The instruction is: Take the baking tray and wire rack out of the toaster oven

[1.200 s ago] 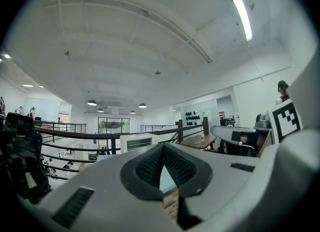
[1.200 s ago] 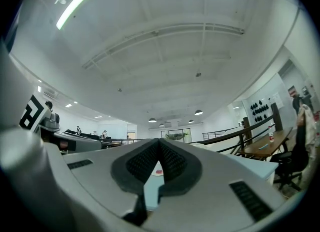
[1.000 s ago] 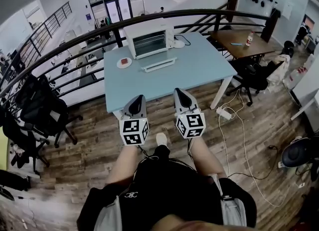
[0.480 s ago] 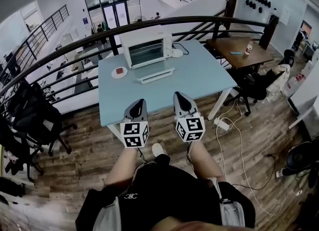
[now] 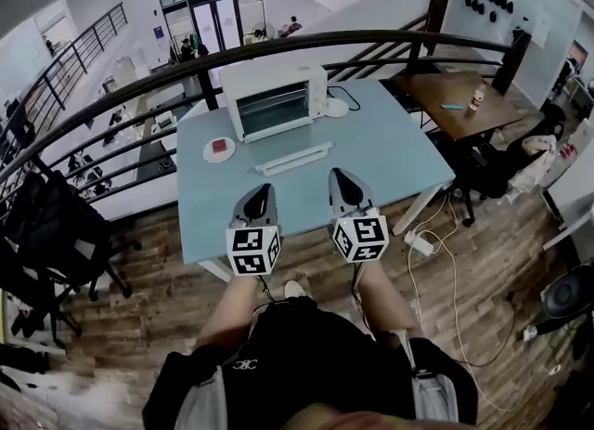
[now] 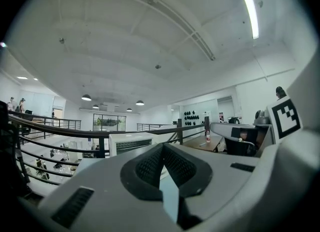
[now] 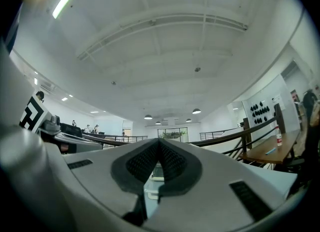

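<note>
A pale blue table (image 5: 390, 151) bears a toaster oven (image 5: 272, 98) and small plate (image 5: 220, 149).

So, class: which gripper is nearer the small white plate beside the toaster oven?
Left. In the head view the left gripper is nearer the person and slightly right of the small white plate; the right gripper is farther right still.

The table (image 5: 394, 154) stands ahead of you, with the toaster oven (image 5: 274, 101) at its far edge, a small plate (image 5: 219, 149) to the oven's left and a long flat piece (image 5: 294, 158) lying just before the oven. Your left gripper (image 5: 261, 192) and right gripper (image 5: 339, 177) sit side by side over the table's near edge. A railing (image 5: 139, 71) runs behind the table, office chairs (image 5: 56, 224) stand on the floor to its left, a second table (image 5: 455, 94) stands beyond its far right corner, and a power strip (image 5: 419, 243) lies by its right leg.
</note>
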`<state>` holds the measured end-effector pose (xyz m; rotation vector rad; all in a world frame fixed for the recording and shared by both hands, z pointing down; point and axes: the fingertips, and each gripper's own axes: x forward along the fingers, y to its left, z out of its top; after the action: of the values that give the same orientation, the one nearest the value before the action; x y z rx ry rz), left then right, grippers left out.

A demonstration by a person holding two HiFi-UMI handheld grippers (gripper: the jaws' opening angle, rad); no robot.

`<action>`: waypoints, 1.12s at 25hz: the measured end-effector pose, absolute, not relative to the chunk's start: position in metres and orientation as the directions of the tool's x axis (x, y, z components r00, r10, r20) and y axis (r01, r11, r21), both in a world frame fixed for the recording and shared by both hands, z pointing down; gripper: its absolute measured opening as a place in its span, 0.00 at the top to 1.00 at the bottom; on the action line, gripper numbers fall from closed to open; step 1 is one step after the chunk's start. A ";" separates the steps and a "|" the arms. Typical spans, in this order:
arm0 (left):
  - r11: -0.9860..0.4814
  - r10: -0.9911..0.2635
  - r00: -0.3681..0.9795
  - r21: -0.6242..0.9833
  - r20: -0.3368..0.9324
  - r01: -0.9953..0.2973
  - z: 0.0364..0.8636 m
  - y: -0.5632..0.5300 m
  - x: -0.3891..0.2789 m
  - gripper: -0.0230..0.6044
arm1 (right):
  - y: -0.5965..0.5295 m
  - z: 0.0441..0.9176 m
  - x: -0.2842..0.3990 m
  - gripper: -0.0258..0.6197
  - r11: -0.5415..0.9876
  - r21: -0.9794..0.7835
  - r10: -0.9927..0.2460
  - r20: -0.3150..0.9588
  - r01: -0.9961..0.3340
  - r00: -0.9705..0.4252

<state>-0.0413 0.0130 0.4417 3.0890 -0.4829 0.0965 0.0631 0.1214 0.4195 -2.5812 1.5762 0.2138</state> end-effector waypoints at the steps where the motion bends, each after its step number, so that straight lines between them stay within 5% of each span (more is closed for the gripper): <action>1: -0.952 -0.307 0.949 0.001 0.067 -0.308 0.444 0.003 -0.032 0.94 | 0.112 0.421 0.073 0.96 -0.454 -0.024 -0.875 -0.177 -0.891 0.451; 15: -0.942 -0.326 0.936 0.043 0.132 -0.334 0.462 -0.147 0.108 0.94 | -0.045 0.440 0.217 0.96 -0.426 -0.046 -0.899 -0.093 -0.904 0.428; 28: -0.914 -0.382 0.908 0.076 0.171 -0.399 0.468 -0.208 0.139 0.94 | -0.111 0.449 0.263 0.96 -0.385 -0.080 -0.921 -0.029 -0.919 0.388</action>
<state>0.1390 -0.2077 0.4679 2.9613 -0.6073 0.2327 0.2631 -0.1114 0.4490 -2.5474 1.6927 -0.0303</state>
